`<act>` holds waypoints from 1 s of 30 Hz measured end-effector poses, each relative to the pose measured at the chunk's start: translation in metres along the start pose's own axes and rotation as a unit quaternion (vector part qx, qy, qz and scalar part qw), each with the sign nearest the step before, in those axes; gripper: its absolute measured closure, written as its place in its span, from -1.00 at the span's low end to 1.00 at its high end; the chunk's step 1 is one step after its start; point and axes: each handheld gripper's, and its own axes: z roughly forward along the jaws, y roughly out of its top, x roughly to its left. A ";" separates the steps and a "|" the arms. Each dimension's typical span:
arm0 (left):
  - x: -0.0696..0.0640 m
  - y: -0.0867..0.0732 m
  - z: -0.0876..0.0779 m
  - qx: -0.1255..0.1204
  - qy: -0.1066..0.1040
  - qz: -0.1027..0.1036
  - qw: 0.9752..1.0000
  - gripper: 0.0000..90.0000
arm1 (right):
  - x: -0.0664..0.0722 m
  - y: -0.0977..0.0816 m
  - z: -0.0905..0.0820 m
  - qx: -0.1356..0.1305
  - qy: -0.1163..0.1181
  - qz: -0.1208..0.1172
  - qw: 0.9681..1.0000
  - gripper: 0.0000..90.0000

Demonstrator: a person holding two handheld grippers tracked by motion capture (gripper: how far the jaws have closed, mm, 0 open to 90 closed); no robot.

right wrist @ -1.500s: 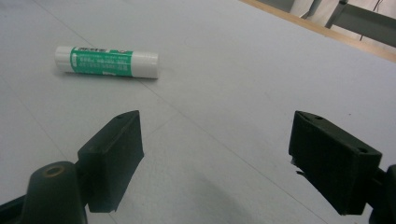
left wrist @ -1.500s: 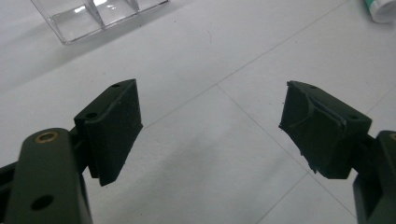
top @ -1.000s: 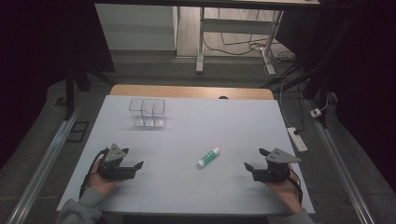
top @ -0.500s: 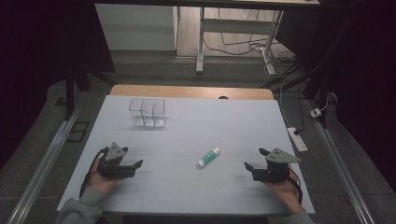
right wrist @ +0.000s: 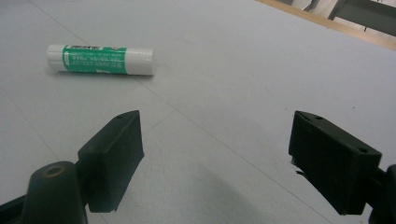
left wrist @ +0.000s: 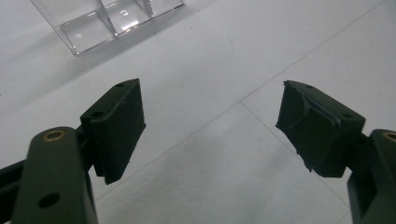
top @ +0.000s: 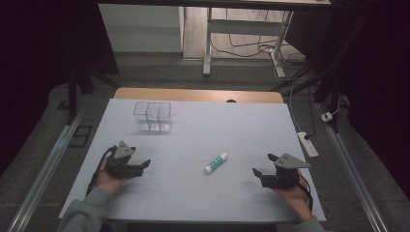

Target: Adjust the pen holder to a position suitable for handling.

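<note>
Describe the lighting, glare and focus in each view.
High view: white table evenly lit, surroundings dark. Left gripper view: clear plastic compartment box shows glare spots; left gripper soft, close to the lens. Right gripper view: green-and-white glue stick fairly sharp; right gripper slightly blurred, faint shadow beneath.

A short cylindrical glue stick with a white plastic body and a green printed label (top: 215, 163) lies flat on its side on the white table top, free of any grip. In the high view its long axis runs from about 7 o'clock to 1 o'clock, the broader white end at the 7 o'clock end. It sits near the middle of the table's near half, at roughly 4 o'clock from the table's centre. In the right gripper view the same stick (right wrist: 100, 59) lies crosswise at about 11 o'clock, casting a soft shadow beneath it.
</note>
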 end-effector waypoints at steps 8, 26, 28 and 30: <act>0.016 0.011 0.007 0.001 0.002 -0.015 1.000 -0.48 | 0.000 0.000 0.001 -0.001 0.003 0.003 1.000 -0.62; 0.076 0.028 0.022 -0.008 0.031 -0.086 0.996 -0.34 | 0.001 -0.001 0.005 0.016 0.001 -0.002 1.000 -0.62; 0.078 0.029 0.022 -0.010 0.034 -0.087 0.996 -0.33 | 0.001 -0.001 0.005 0.013 0.003 0.000 1.000 -0.62; 0.082 0.032 0.022 -0.009 0.041 -0.085 0.996 -0.32 | 0.001 -0.001 0.004 0.014 -0.001 0.003 1.000 -0.62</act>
